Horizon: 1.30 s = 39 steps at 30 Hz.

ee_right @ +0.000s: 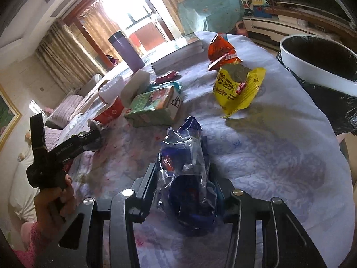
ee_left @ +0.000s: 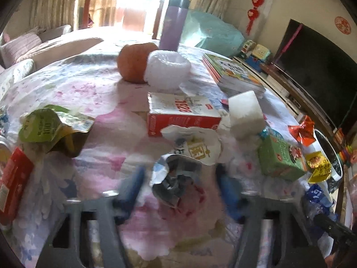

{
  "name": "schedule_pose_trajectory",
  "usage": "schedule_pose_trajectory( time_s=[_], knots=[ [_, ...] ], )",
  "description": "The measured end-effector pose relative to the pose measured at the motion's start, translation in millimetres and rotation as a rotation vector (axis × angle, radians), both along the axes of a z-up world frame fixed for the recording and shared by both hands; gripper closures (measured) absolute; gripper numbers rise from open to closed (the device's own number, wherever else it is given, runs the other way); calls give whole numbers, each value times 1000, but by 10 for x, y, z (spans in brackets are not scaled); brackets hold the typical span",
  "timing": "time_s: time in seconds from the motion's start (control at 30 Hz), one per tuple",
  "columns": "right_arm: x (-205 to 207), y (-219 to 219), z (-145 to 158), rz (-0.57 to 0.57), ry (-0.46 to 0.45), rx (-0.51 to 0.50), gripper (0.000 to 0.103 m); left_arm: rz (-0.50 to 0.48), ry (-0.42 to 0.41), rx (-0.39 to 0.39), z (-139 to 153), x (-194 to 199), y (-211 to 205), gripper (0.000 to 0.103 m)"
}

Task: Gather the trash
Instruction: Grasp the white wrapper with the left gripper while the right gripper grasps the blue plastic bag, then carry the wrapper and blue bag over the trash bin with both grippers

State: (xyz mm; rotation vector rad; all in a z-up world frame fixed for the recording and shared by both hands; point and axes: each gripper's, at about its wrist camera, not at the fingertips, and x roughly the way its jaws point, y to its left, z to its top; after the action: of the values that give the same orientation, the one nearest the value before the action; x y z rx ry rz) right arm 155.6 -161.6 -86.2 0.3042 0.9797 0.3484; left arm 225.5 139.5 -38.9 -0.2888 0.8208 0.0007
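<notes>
- On the flowered tablecloth (ee_left: pixel 93 89): wrappers, cartons and boxes scattered.
- Left gripper (ee_left: pixel 178 178): blurred blue fingers (ee_left: pixel 131 185) stand either side of a crumpled silver wrapper (ee_left: pixel 174 183), with gaps showing; not yet pinched.
- Right gripper (ee_right: pixel 185 178): fingers hard against a blue-and-clear plastic bag (ee_right: pixel 187 156); seems clamped.
- White bin (ee_right: pixel 312 67), black-lined, at the table's far right edge.

Bright window (ee_right: pixel 133 11) with beige curtains (ee_right: pixel 67 53), sofa (ee_left: pixel 33 44) along left wall, dark television (ee_left: pixel 316 67) on right.
</notes>
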Motion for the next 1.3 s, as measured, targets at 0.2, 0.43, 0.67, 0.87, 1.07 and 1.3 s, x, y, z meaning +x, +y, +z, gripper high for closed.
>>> schedule_pose_trajectory(
  time_s=[0.2,0.43,0.67,0.87,1.07,1.3],
  knots=[
    [-39,-15,26,17,-17,-5,63,-33,0,-9,-30,-62,-75,77],
    [-125,-102,130,16,-47,-1,64,-99,-15,-27,53,-222,-303,79],
    [-189,-255,270,-14,-85,-4,64,-201,-39,-24,175,-318,-662,79],
    [-238,-428,348,-50,-109,-5,64,-270,-48,-21,253,-378,-947,79],
    [-261,-591,391,-82,-126,-1,64,-322,-51,-19,294,-399,-1175,79],
    [-282,-789,440,-117,-140,3,64,-362,-52,-11,332,-382,-1411,79]
  ],
)
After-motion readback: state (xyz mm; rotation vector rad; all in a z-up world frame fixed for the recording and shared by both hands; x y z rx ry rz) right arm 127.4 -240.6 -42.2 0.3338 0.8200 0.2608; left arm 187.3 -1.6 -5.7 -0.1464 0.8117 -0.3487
